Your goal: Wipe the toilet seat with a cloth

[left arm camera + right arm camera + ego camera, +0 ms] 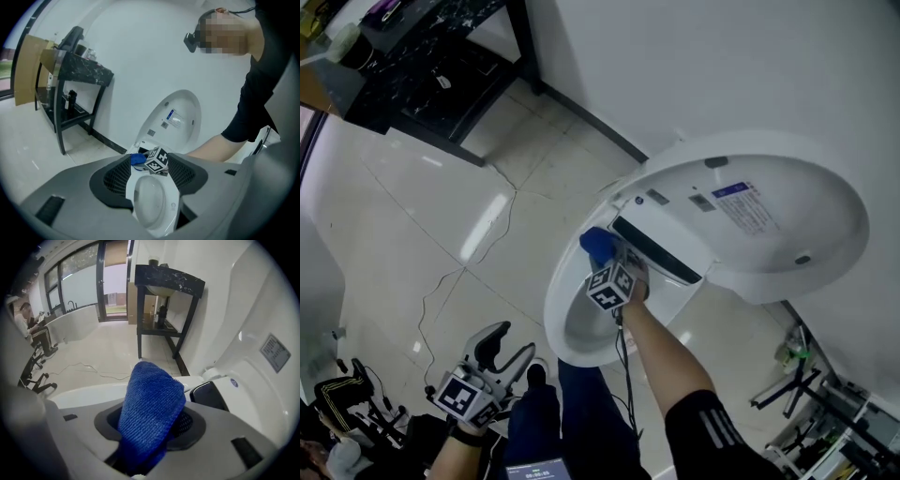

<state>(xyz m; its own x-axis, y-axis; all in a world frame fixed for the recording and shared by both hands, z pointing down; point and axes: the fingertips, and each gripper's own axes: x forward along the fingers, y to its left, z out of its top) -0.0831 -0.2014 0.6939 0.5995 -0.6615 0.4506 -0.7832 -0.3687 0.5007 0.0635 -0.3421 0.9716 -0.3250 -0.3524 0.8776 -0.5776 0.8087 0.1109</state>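
Note:
The white toilet (555, 309) stands open with its lid (769, 216) raised against the wall. My right gripper (607, 261) is shut on a blue cloth (597, 244) and holds it at the back left of the bowl's rim, beside the black strip (656, 249). In the right gripper view the blue cloth (150, 413) fills the gap between the jaws, with the rim (89, 392) just beyond. My left gripper (508, 349) hangs open and empty over the floor, to the lower left. Through its open jaws the left gripper view shows the bowl (152, 204) and the cloth (137, 160).
A black table with a lower shelf (441, 66) stands by the wall at the top left. A thin cable (441, 291) runs over the tiled floor. Office chairs (342, 403) are at the bottom left, metal stands (811, 394) at the bottom right. My legs (558, 412) are before the bowl.

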